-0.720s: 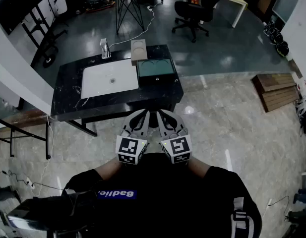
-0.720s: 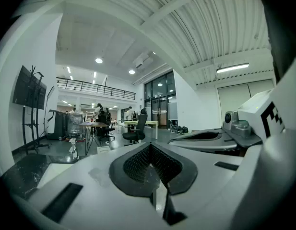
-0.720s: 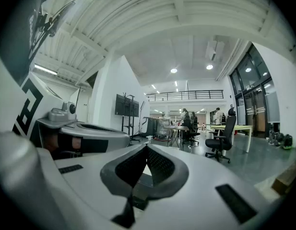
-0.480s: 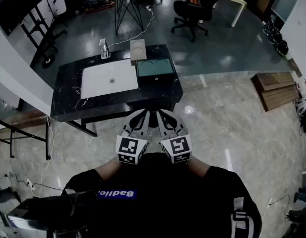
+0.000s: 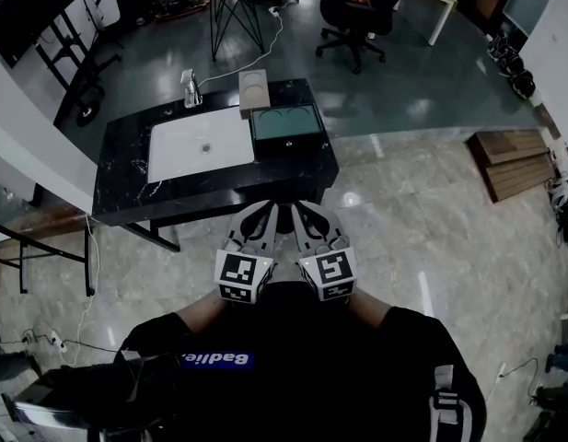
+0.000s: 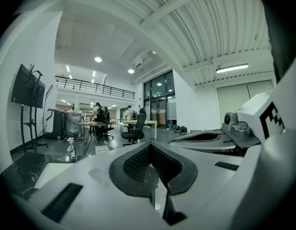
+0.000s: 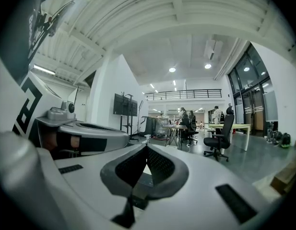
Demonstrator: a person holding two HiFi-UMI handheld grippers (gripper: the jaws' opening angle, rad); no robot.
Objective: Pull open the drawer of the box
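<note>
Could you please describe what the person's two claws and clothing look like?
The left claw and right claw have pale grey, curved plastic shells with dark, mesh-textured pads inside. Each carries a white cube printed with black square markers. The person wears a black top with a blue chest label.

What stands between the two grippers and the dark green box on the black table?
Nothing visible does. Only floor and the near edge of the black table lie between the left gripper, the right gripper and the dark green box. Both grippers are shut and empty, well short of the table.
</note>
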